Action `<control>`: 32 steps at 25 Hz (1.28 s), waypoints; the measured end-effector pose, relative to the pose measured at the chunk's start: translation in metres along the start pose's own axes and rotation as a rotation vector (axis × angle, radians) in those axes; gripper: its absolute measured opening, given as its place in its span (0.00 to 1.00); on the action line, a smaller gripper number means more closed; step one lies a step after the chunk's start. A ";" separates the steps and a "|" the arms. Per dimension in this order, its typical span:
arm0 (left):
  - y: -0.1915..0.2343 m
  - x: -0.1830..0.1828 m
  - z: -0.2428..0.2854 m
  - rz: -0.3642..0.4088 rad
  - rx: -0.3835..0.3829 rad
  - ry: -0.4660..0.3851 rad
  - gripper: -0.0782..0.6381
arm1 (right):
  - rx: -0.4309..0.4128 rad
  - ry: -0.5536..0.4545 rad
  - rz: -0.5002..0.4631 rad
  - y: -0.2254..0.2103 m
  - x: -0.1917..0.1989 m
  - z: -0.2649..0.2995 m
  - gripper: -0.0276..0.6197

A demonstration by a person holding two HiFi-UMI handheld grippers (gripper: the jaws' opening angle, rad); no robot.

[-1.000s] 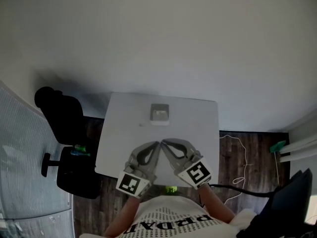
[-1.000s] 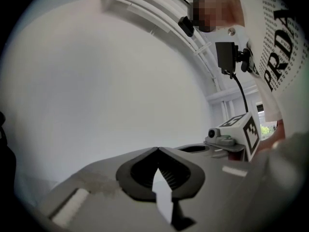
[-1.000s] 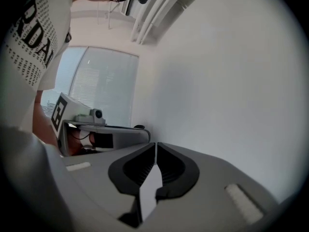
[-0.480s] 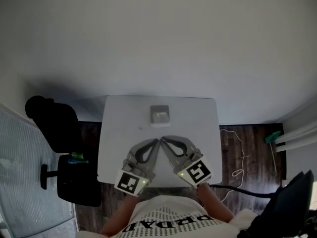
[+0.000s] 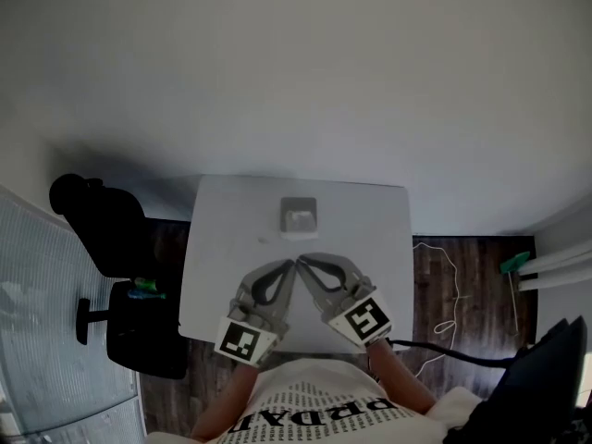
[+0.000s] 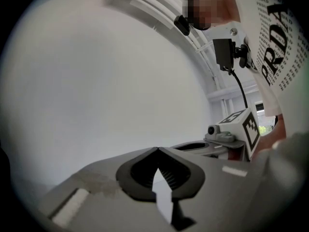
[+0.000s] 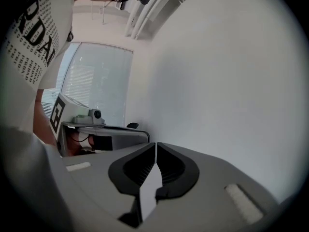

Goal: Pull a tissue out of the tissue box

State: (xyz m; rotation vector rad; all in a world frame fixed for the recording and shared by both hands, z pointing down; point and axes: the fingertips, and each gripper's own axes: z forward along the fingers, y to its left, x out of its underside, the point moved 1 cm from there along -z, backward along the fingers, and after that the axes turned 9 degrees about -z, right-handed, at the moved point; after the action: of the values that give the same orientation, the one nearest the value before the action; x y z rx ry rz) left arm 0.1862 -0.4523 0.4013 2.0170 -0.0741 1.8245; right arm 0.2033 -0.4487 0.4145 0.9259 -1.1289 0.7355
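On the table (image 5: 388,248), the box (image 5: 298,216) sits beyond the left gripper (image 5: 292,268) and right gripper (image 5: 303,263), both closed and empty; one should open before reaching.

White table (image 5: 370,229), rectangular, far edge against a plain pale wall (image 5: 296,81). Dark wood-plank floor (image 5: 472,289) shows on both sides of the table.

Left of the table: black office chair (image 5: 104,234), just beside the table's left edge. A small green-and-blue item (image 5: 143,289) lies on it; can't identify.

Beyond the chair, further left of the table: ribbed window blind (image 5: 42,340).

Right of the table: thin white cord (image 5: 442,271) looped on the floor. Well apart from the table, a green object (image 5: 514,265) beside white slats (image 5: 560,268).
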 end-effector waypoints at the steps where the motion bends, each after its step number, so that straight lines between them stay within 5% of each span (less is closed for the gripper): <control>1: 0.001 0.000 0.003 0.002 -0.004 0.000 0.10 | -0.003 -0.004 0.003 -0.003 0.001 0.001 0.05; 9: 0.016 0.012 0.019 0.002 -0.024 0.031 0.10 | -0.025 0.002 0.025 -0.016 0.020 0.012 0.06; 15: 0.049 0.028 0.041 -0.022 -0.063 0.072 0.10 | -0.060 0.046 0.060 -0.039 0.052 0.036 0.16; 32: 0.120 0.081 0.057 -0.077 -0.094 0.134 0.10 | -0.037 0.240 0.089 -0.069 0.156 0.096 0.19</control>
State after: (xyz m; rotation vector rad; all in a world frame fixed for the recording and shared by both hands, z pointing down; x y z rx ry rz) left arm 0.2137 -0.5621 0.5089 1.8048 -0.0414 1.8663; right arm 0.2660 -0.5598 0.5629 0.7386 -0.9726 0.8710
